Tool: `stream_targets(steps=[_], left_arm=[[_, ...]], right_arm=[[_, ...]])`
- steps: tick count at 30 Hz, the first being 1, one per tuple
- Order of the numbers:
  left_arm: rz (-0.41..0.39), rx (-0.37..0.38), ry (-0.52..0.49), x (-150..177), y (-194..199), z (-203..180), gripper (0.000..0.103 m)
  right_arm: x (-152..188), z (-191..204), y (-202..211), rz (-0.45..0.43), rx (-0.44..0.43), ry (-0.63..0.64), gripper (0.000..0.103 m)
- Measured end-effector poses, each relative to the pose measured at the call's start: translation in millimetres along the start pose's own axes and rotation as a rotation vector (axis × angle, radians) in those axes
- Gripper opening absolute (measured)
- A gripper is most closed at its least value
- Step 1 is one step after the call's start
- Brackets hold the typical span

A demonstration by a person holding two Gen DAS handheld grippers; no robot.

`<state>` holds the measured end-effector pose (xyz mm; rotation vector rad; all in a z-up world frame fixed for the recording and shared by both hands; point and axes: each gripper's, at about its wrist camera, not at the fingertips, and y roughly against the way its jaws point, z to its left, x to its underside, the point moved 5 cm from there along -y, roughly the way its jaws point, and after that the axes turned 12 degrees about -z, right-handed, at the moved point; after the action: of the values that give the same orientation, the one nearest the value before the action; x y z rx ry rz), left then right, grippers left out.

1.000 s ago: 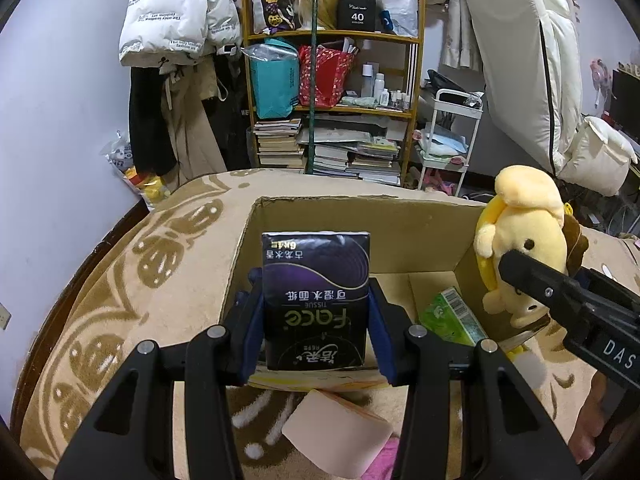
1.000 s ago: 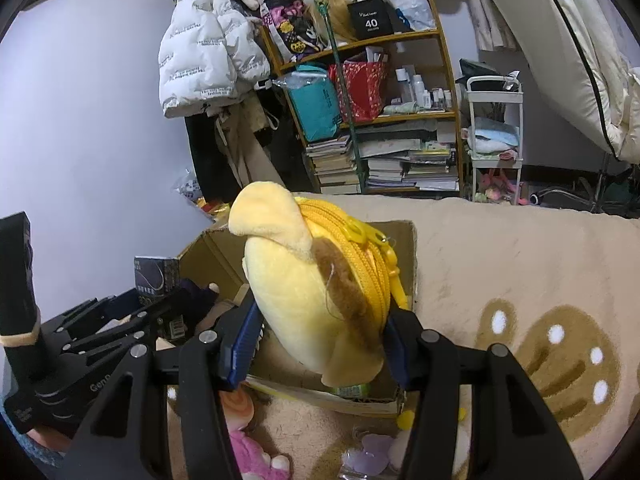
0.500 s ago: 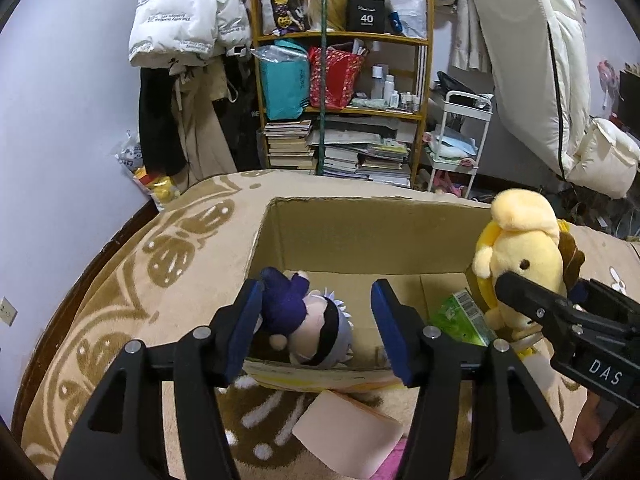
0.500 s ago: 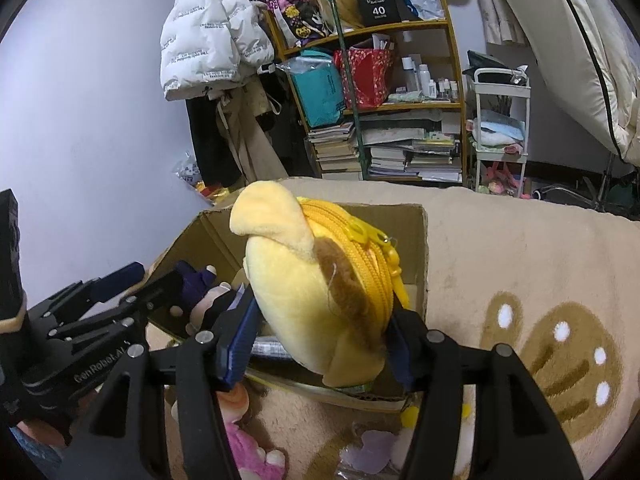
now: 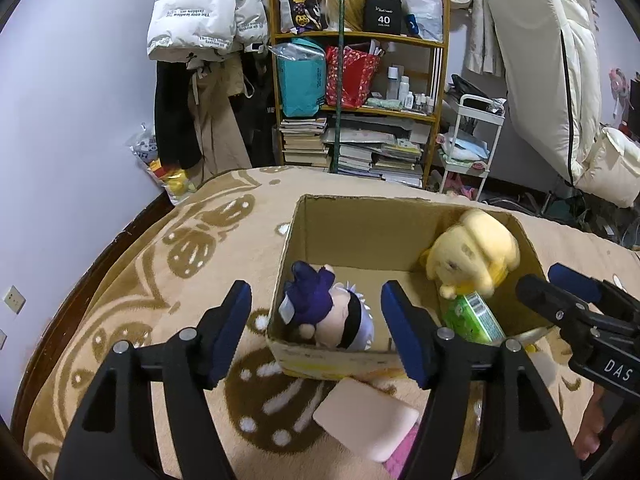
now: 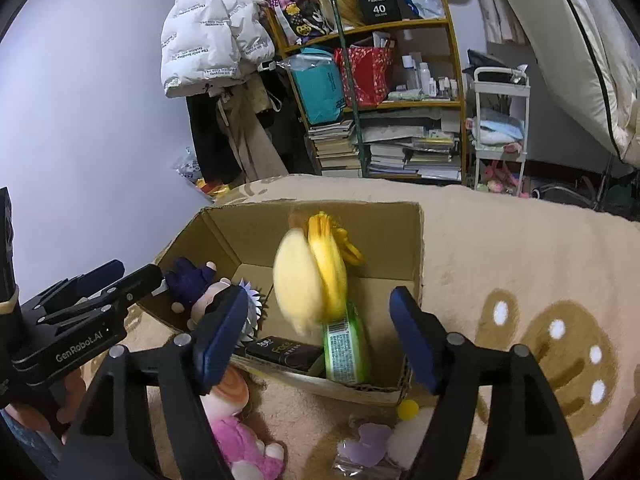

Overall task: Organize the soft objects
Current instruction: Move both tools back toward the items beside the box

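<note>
An open cardboard box sits on the beige blanket. Inside it lie a purple-clad doll, a green tissue pack and a black tissue pack. The yellow plush is blurred, dropping into the box's right side. My left gripper hovers above the box's near edge, jaws opening, nothing pressed between them. My right gripper is also opening, its pads clear of the yellow plush.
On the blanket in front of the box lie a pink pad, a pink plush, a purple piece and a small yellow ball. A cluttered shelf, hanging coats and a white cart stand behind.
The left gripper let the black tissue pack go into the box and spread its jaws. The right gripper opened and released the yellow plush, which now falls into the box.
</note>
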<state>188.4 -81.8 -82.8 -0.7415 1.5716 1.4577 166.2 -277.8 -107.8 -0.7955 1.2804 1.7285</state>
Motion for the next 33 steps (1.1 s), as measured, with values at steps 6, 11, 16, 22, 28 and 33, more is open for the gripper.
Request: stream_targets(steps=[6,11,16,22,28,33], left_arm=[[-0.030,-0.017,0.000,-6,22,6,0.081],[-0.032,-0.026,-0.006,-6,39,12,0.087],[-0.016,-0.037,0.017,-5,55,20,0.092],[-0.005,-0.061,0.015,-3,76,27,0.093],[0.008,-0.072,0.023,1,89,31,0.093],[0.017,-0.075,0.014,4,97,31,0.093]], right_arm=[[-4,9,14,-0.033,0.009,0.038,0.098],[-8,10,30,-0.052,0.024,0.046,0.103],[-11,6,45,-0.060,0.045,0.030,0.103],[-12,2,63,-0.069,0.074,0.018,0.103],[-15,4,84,-0.081,0.085,0.023,0.103],[-14,1,99,-0.082,0.102,0.019,0.103]])
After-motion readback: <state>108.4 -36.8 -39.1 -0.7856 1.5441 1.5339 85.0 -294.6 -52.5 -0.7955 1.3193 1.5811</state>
